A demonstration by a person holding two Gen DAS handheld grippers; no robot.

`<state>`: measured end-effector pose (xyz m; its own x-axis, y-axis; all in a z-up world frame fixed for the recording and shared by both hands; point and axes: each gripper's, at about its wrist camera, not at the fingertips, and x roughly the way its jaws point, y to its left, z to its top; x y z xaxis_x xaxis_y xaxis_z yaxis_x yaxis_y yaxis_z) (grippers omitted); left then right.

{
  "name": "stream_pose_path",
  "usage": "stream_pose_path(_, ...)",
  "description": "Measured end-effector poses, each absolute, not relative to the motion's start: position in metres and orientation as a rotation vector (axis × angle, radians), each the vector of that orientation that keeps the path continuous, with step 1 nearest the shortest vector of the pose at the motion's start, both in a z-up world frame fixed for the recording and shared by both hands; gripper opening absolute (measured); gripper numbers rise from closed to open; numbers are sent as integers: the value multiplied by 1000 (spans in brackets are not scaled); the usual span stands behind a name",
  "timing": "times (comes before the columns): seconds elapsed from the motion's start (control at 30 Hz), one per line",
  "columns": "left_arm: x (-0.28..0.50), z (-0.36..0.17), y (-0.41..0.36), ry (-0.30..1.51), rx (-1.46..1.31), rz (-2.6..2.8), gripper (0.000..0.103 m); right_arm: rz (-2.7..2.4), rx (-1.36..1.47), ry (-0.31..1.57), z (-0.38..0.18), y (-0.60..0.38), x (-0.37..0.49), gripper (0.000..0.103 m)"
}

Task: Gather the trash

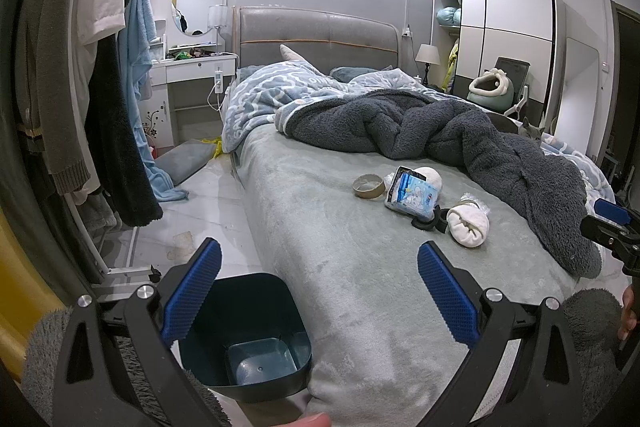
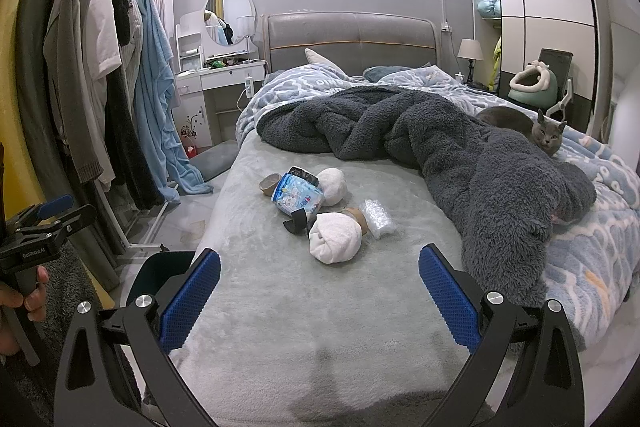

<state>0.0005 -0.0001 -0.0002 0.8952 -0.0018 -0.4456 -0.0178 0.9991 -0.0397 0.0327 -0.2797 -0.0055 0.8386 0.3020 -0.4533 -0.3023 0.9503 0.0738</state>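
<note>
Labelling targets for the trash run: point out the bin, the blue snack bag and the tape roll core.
bin [image 1: 256, 343]: left wrist view, inner wall.
blue snack bag [image 2: 297, 195]: right wrist view, printed front.
tape roll core [image 1: 369, 185]: left wrist view, cardboard rim.

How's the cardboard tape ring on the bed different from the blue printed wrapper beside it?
The cardboard tape ring is brown, plain, round and rigid, lying flat with its hole facing up. The blue printed wrapper is bigger, crumpled, white and blue, torn open at its far end. Both lie on the grey bedsheet, untouched.
</note>
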Motion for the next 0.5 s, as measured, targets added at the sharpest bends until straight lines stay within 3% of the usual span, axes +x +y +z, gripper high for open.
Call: stream_pose_path(0.5, 0, 0, -1, 464, -36, 11, 100, 319, -2, 483, -5, -280, 34, 100)
